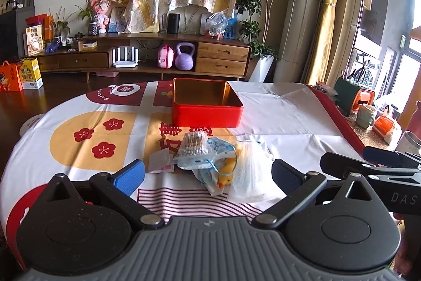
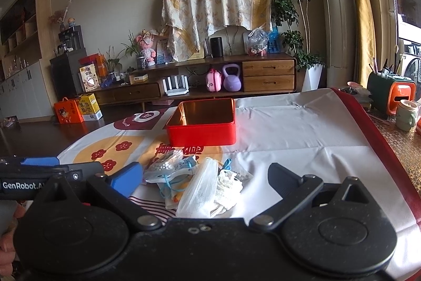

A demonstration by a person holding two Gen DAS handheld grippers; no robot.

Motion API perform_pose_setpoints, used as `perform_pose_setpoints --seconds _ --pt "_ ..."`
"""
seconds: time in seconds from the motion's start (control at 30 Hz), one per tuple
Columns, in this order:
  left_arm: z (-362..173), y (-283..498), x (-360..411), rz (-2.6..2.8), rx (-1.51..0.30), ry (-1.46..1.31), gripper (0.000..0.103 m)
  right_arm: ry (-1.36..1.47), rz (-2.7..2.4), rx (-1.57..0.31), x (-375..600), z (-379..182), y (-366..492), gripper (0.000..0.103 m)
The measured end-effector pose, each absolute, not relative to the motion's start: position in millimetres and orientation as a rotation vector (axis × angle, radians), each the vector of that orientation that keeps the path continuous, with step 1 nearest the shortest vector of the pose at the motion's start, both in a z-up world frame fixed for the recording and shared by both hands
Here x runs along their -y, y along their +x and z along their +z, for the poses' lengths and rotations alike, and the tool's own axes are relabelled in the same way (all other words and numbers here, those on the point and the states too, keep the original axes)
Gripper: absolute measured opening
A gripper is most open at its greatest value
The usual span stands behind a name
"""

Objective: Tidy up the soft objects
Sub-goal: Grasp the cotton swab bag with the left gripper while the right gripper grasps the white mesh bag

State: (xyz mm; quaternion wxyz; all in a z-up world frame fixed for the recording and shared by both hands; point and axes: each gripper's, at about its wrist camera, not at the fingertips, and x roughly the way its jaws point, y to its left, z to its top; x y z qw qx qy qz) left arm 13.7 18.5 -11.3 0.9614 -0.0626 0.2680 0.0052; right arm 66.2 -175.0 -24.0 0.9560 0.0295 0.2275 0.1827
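Both tools, left point(image 1: 208, 177) and right point(image 2: 205, 179), gape apart just short of the soft pile point(image 1: 221, 162).

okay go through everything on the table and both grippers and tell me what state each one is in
Red tin: open, no lid on, looks empty.
Bag of cotton swabs: sealed, lying in the pile.
Face masks: still wrapped, crumpled in the pile.
Yellow duck: on its side, partly buried.
White mesh bag: limp, lying flat.
Left gripper: open, empty.
Right gripper: open, empty.
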Motion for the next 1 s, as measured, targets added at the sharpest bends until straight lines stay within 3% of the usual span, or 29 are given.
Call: perform_pose_setpoints --seconds 0.37,0.83,1.0 --pt "-27.0 73.5 -41.3 0.046 -0.552 -0.132 0.103 -0.01 0.43 -0.547 163.9 -46.9 107.5 0.094" --pt "-69.5 178.7 -45.4 0.038 -0.682 -0.11 0.103 -0.103 0.5 -0.652 131.4 -77.2 156.9 0.077" --pt "-90.0 206.2 -47.4 0.028 -0.754 -0.115 0.092 -0.118 0.506 -0.684 125.9 -86.6 166.9 0.065"
